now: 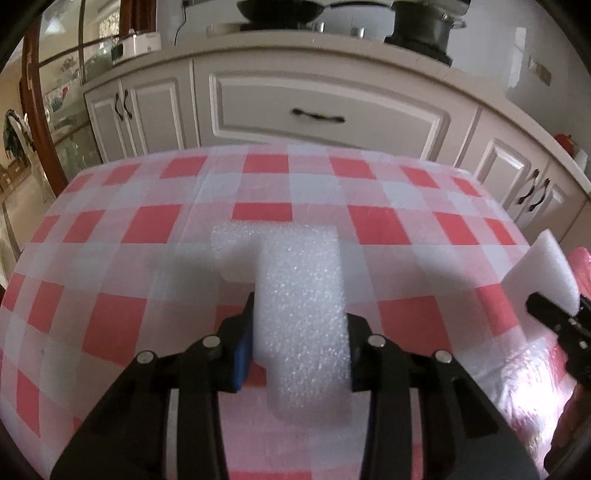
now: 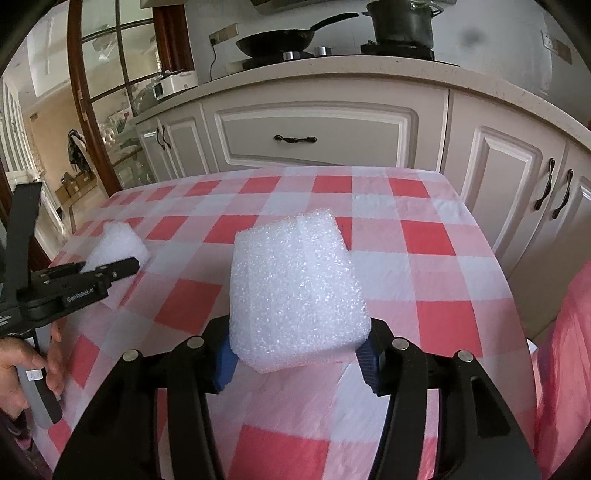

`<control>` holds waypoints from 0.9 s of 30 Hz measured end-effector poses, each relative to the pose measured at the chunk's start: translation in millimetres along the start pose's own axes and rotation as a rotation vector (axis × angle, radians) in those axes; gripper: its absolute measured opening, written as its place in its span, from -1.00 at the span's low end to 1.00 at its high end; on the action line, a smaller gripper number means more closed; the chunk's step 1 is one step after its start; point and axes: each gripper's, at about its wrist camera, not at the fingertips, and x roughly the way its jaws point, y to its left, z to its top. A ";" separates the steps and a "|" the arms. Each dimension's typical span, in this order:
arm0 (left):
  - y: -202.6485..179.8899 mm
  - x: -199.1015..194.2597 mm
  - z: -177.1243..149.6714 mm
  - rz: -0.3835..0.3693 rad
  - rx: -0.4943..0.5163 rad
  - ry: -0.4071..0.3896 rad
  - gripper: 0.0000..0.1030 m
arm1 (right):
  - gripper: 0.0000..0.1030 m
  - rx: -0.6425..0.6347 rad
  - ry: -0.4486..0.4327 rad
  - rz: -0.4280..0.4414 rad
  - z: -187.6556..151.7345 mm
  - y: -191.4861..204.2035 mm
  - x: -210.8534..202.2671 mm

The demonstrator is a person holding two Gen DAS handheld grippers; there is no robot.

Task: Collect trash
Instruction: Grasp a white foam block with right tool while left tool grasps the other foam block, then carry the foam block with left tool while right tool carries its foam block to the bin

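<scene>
A white T-shaped foam piece lies on the red-and-white checked tablecloth, and my left gripper is shut on its stem, blue pads pressing both sides. My right gripper is shut on a chunky white foam block, held just above the cloth. In the left wrist view the right gripper shows at the right edge with its foam block. In the right wrist view the left gripper shows at the left edge with its foam piece.
A pink plastic bag hangs past the table's right edge. Cream cabinets stand close behind the table, with a pan and a pot on the counter. A person's hand grips the left gripper's handle.
</scene>
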 end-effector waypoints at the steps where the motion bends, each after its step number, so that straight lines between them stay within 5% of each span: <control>1: -1.1 -8.1 -2.8 -0.008 0.000 -0.019 -0.30 | 0.00 -0.001 -0.003 0.001 -2.0 2.4 -3.5; 11: -25.3 -81.8 -42.5 -0.054 0.074 -0.212 -0.29 | 0.00 -0.008 -0.062 -0.017 -27.3 19.3 -54.9; 27: -78.6 -167.3 -95.8 -0.161 0.190 -0.342 -0.29 | 0.00 0.051 -0.180 -0.055 -64.9 18.0 -154.4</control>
